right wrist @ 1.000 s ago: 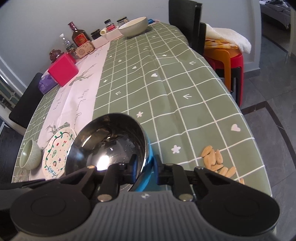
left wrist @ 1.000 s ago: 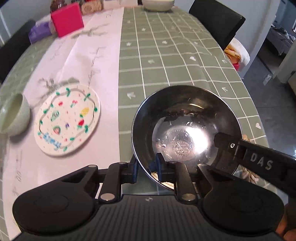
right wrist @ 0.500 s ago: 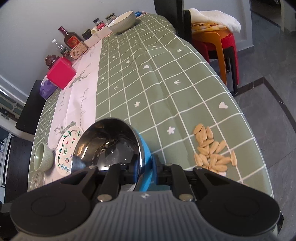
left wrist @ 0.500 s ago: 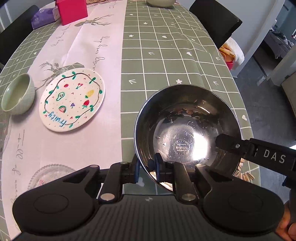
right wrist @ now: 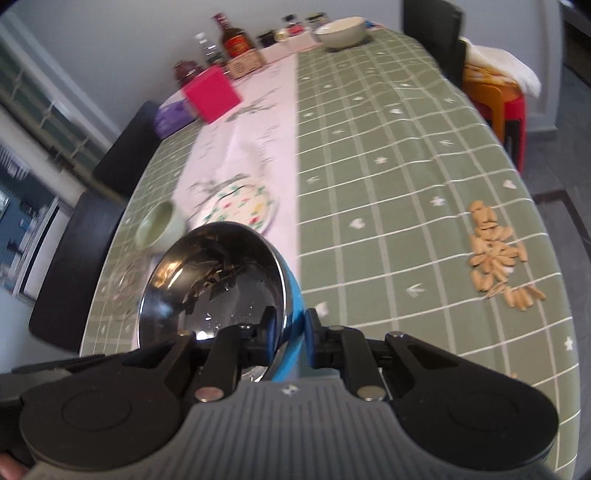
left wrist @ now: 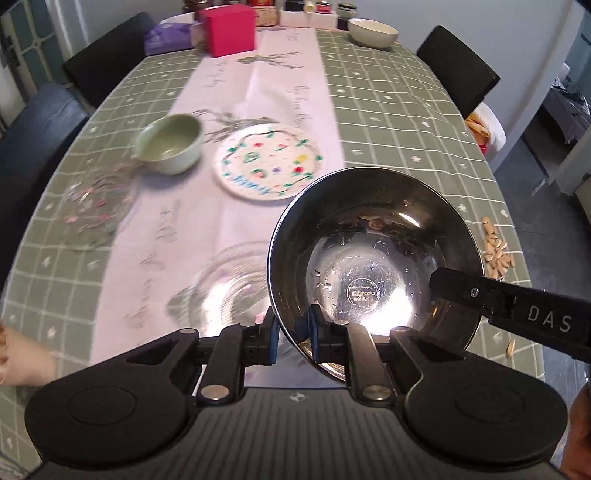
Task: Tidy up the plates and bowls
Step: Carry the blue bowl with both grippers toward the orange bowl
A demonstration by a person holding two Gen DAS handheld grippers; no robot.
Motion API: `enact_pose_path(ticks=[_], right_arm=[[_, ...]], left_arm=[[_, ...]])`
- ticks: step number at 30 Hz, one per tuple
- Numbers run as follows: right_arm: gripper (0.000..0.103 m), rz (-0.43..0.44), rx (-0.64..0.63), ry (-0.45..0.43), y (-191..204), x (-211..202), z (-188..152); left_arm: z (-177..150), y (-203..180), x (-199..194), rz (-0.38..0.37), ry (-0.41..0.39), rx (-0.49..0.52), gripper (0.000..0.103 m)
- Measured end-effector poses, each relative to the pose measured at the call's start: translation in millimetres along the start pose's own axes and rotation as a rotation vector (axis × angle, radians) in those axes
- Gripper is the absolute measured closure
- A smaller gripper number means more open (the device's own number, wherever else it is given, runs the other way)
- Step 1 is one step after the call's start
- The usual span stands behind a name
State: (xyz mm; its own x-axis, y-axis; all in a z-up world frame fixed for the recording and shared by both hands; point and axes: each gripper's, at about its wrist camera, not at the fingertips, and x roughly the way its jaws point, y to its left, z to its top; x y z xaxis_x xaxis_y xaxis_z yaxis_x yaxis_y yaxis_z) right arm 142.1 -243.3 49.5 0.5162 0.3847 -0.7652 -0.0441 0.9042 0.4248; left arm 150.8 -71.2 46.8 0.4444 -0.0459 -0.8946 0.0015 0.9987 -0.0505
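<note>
Steel bowl (left wrist: 373, 258): held above the near end of the table (left wrist: 388, 122), tilted, blue on its outer wall in the right wrist view; inside, only reflections and a stamped mark on the base.
Left claw (left wrist: 291, 330): blue pads pinching the bowl's near rim, one pad inside, one outside.
Right claw (right wrist: 290, 334): pinching the rim on the bowl's other side, wall between its pads; in the left wrist view its black finger crosses the rim at right.
Green bowl (left wrist: 170, 142): upright on the table, just left of the plate, apart from it; looks empty.
Fruit-patterned plate (left wrist: 269, 162): flat on the white runner (left wrist: 258, 96), nothing on it.
Clear glass dishes: one (left wrist: 96, 206) near the left table edge, one (left wrist: 229, 284) partly behind the steel bowl; blurred, contents cannot be told.
Cream bowl (left wrist: 373, 31): far end of the table; interior hidden.
Seeds (right wrist: 495, 254): loose pile on the green cloth, well right of the steel bowl.
Far clutter: pink box (left wrist: 231, 29), jars and a bottle, too blurred for labels.
Hand (left wrist: 22, 360): cut off at the left edge.
</note>
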Motion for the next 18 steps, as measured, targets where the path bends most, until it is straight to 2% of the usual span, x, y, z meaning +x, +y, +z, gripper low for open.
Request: enact_pose_path(ticks=[7, 9, 12, 18], right_arm=[[0.088, 0.067, -0.109, 0.009, 79.3, -5.9, -34.1], [0.088, 0.088, -0.124, 0.033, 97.8, -6.8, -44.0], [0.087, 0.109, -0.189, 0.068, 125.3, -8.6, -57.7], [0.086, 0.081, -0.386, 0.102, 177.9, -8.3, -97.3]], left_arm=[[-27.4, 65.2, -47.0, 0.072, -0.042, -0.044, 0.085], [-37.1, 83.5, -57.5, 0.077, -0.032, -0.076, 0.085], [-55.3, 104.8, -71.9, 0.097, -0.059, -0.095, 0.085], [-94.4, 137.9, -87.7, 0.131, -0.066, -0.125, 0.085]])
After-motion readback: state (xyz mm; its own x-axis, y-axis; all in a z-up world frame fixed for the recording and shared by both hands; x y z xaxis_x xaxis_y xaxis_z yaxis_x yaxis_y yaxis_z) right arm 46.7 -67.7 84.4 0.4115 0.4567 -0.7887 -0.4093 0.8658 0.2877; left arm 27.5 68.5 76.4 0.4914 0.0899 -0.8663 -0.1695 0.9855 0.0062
